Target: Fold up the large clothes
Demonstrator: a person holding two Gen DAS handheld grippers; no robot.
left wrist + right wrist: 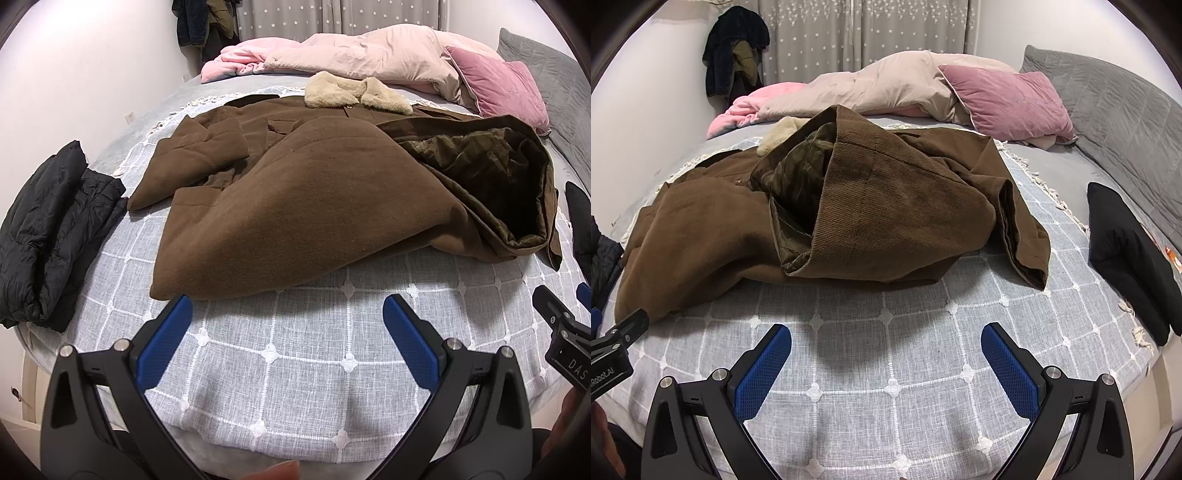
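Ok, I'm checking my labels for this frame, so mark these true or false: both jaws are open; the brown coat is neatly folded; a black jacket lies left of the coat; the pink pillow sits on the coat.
1. Both jaws are open: true. The left gripper and right gripper hold nothing.
2. The coat is neatly folded: false, it lies rumpled, lining showing.
3. A black jacket lies left of the coat: true.
4. The pillow sits on the coat: false, it lies behind it.

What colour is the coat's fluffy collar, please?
Cream-beige; the collar shows best in the left wrist view.
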